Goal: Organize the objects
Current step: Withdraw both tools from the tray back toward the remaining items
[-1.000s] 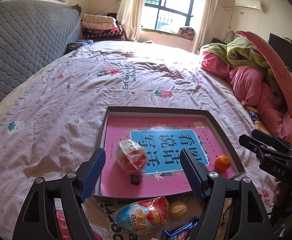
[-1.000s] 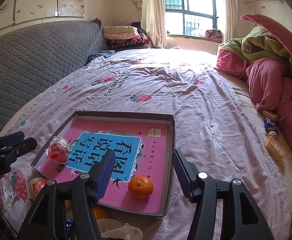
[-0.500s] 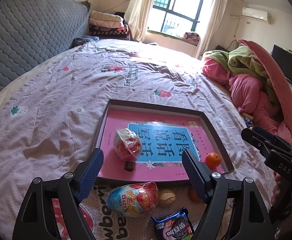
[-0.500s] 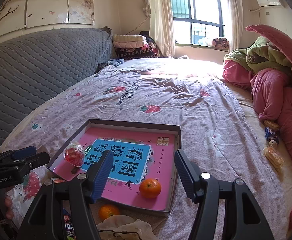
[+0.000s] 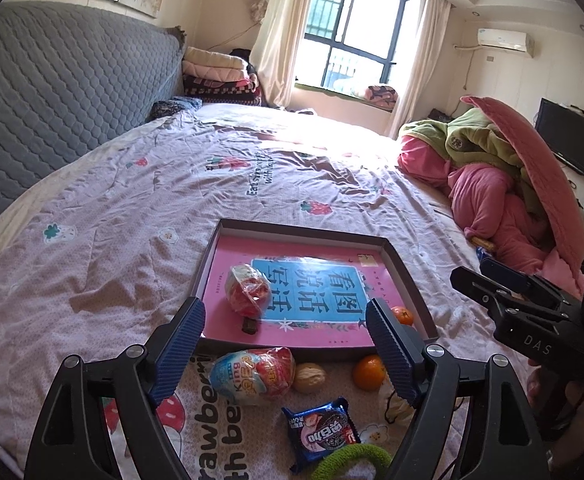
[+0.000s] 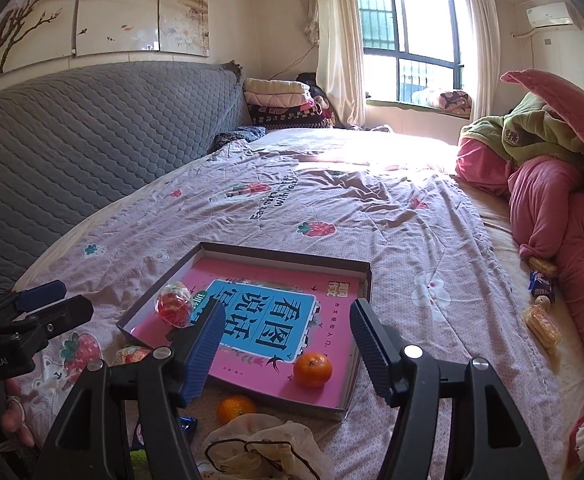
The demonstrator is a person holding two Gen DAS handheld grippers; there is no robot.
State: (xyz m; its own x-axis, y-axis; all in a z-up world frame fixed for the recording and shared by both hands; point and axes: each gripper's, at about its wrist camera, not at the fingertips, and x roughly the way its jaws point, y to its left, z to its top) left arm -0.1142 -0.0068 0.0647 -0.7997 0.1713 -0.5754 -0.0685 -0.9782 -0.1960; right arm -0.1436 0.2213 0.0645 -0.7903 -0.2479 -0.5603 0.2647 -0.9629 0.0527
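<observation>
Holding nothing, your left gripper [image 5: 284,342] & right gripper [image 6: 286,340] gape; box lid [image 6: 365,280] has a mandarin [image 6: 312,369], wrapped candy ball [image 6: 174,309].

Both grippers are black plastic frames with round silver screws. The fingers [image 5: 387,350] have blue ribbed pads. The right gripper [image 5: 527,312] says "DAS" in white. The left gripper [image 6: 24,320] says "GenRobot.AI".

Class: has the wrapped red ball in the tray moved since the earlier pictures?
No. The ball stays at the tray's near-left corner, beside the blue label.
</observation>
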